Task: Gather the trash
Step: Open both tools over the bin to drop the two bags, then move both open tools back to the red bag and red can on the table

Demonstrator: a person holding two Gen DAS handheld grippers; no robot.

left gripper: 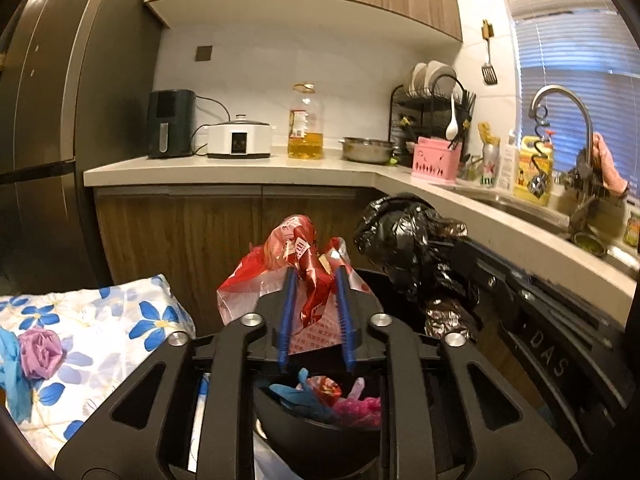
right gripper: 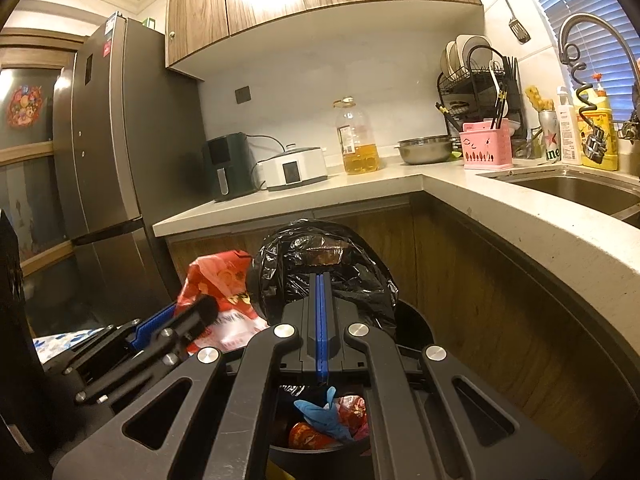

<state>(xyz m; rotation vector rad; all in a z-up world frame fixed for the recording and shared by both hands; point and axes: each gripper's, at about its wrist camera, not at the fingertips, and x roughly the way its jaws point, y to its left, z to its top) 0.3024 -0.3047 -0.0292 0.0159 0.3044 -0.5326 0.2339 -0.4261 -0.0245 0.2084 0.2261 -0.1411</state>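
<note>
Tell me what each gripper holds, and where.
Left gripper: red bag by its bunched top. Right gripper: black bag by a crumpled fold.

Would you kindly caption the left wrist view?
Left gripper clamps a red bag above the black bin.

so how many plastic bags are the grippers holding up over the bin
2: a red printed plastic bag in the left gripper, a crumpled black plastic bag in the right gripper.
</note>
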